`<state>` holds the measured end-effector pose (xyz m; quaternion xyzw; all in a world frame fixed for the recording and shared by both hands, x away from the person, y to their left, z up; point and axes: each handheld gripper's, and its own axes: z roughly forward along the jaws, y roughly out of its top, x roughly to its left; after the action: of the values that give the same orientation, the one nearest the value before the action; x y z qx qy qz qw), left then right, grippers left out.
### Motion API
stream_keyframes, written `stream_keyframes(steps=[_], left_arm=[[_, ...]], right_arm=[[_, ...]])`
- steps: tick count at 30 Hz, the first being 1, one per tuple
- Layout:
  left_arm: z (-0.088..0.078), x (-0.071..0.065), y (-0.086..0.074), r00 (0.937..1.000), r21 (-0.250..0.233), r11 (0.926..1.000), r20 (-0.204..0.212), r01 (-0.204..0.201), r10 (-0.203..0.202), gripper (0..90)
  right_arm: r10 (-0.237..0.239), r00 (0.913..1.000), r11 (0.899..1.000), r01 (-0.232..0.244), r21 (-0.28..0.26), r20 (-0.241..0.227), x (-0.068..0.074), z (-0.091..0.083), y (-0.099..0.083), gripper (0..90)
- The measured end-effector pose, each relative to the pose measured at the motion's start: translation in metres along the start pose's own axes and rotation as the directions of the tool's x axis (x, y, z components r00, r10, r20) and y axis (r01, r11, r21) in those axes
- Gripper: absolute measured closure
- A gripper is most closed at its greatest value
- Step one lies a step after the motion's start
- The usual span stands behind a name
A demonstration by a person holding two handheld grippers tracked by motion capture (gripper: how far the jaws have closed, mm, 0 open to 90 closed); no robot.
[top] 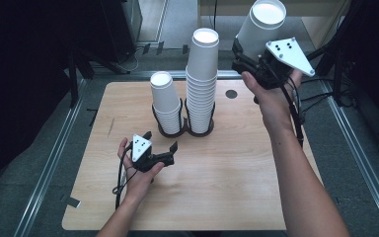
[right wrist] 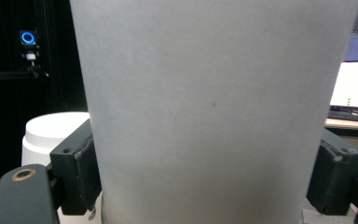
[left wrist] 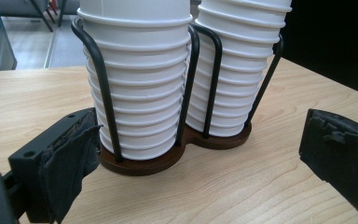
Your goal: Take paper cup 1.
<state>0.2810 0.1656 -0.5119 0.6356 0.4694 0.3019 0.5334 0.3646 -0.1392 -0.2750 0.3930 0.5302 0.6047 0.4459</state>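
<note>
Two stacks of white paper cups stand in a black wire holder (top: 185, 131) with a brown base at the table's middle back. The short stack (top: 165, 101) is on the left and the tall stack (top: 203, 74) on the right. My right gripper (top: 245, 53) is raised above and to the right of the tall stack, shut on a single white cup (top: 264, 22) held upright. In the right gripper view this cup (right wrist: 209, 112) sits between both jaws. My left gripper (top: 160, 141) rests low on the table in front of the holder, open, facing the short stack (left wrist: 137, 93) and the tall stack (left wrist: 235, 70).
The wooden table (top: 227, 168) has a small dark round hole (top: 231, 94) right of the holder. Metal rails run along both table sides. Dark stands and cables crowd the far right. The top of the tall stack (right wrist: 51, 135) appears below the held cup.
</note>
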Motion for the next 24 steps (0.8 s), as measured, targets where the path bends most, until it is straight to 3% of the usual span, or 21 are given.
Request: stream_keyframes(steps=[16, 24], left_arm=[[0.0, -0.001, 0.001, 0.9999, 0.0, 1.0, 0.014, 0.004, -0.004, 0.0], [0.0, -0.003, 0.002, 0.9997, 0.0, 1.0, 0.023, 0.001, -0.001, 0.0]], right_arm=[[-0.059, 0.9982, 0.998, 0.058, 0.031, 0.011, -0.002, -0.016, -0.03, 15.0], [-0.125, 0.9922, 0.991, 0.125, 0.048, -0.004, -0.001, -0.024, -0.043, 14.9]])
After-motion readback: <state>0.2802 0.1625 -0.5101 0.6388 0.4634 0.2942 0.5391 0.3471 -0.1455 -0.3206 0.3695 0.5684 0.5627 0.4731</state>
